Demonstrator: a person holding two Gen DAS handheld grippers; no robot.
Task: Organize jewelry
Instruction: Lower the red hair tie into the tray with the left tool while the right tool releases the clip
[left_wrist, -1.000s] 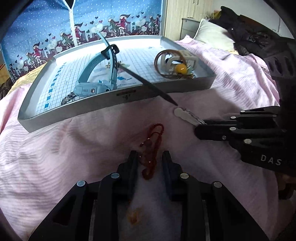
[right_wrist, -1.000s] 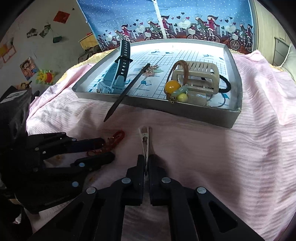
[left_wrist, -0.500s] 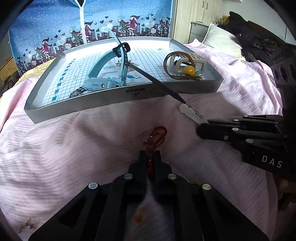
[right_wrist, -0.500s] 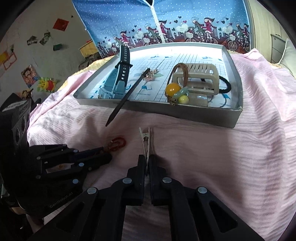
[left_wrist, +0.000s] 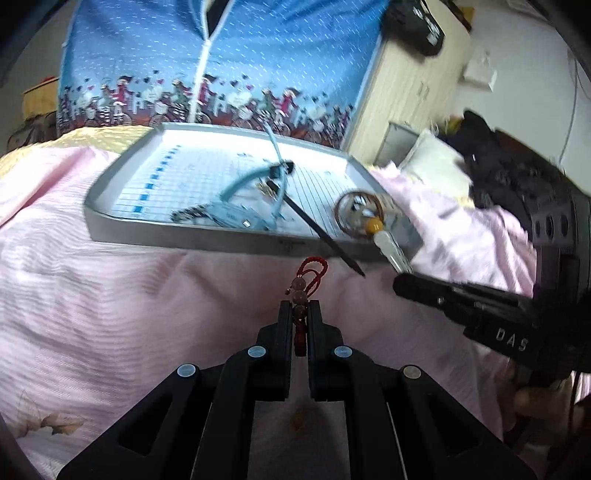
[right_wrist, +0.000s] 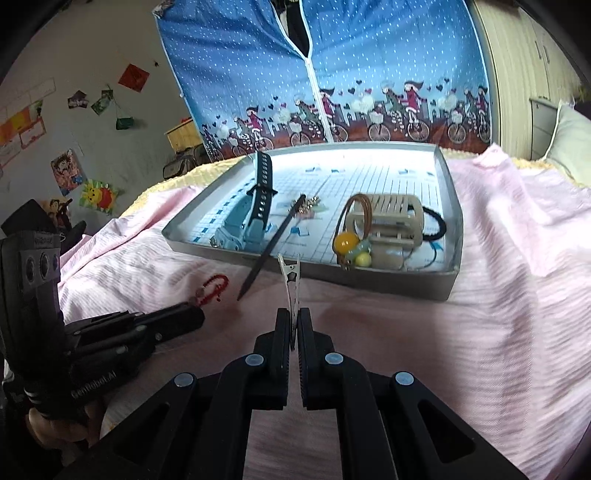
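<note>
The left gripper (left_wrist: 300, 314) is now clenched on the red cord bracelet (left_wrist: 306, 280) and holds it in the air, above the pink bedsheet (left_wrist: 110, 302). One second ago this bracelet was lying flat on the sheet between open fingers; half a second ago the fingers closed on it; now it is lifted, and its loop and beads stand up in front of the tips. The right gripper (right_wrist: 294, 325) stays clenched on the silver hair clip (right_wrist: 290, 280), and it has raised the clip too, so that the clip's open mouth now points toward the grey tray (right_wrist: 452, 221). I judge that both pieces are picked up and that the next step is to carry them over the tray's near wall.

In the tray the light-blue watch (right_wrist: 243, 221), the beige claw clip (right_wrist: 388, 221) with the yellow bead (right_wrist: 345, 242) beside it, and a black hair tie (right_wrist: 437, 221) are already lying. A black hair stick (right_wrist: 273, 243) rests across the near wall, its tip hanging outside over the sheet.

The left wrist view is blurred by motion, so the small objects in the tray are hard to read there. The lower part of the bracelet is hidden between the left fingers. How firmly the thin clip sits, I cannot tell.
</note>
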